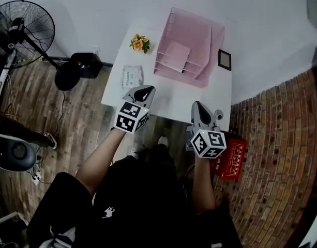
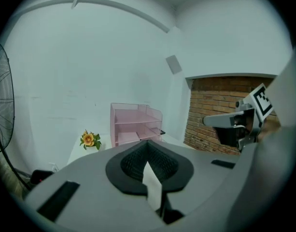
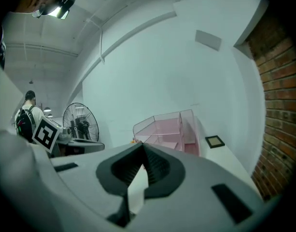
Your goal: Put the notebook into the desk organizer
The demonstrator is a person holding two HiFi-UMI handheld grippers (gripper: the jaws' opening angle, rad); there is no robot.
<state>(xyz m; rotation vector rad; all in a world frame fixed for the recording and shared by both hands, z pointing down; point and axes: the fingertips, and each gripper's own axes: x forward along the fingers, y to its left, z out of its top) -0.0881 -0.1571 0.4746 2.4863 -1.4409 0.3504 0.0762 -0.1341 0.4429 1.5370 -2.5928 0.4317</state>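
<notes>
Left tool (image 1: 147, 91), right tool (image 1: 198, 106) closed, empty; notebook (image 1: 175, 56) beyond, inside desk organizer (image 1: 199, 34).

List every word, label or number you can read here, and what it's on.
No text here can be read.
Packet: green print, too small.
Red box: white print, too blurred.
Left cube, right cube: marker squares only, no letters.

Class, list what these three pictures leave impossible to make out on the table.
Packet: print too small in the head view; the left claw hides it in its own view.
Picture frame: content too small, head view.
Round thing beside the right claw: too small to identify.
Pink slab in the desk organizer: notebook or not, unclear.
</notes>
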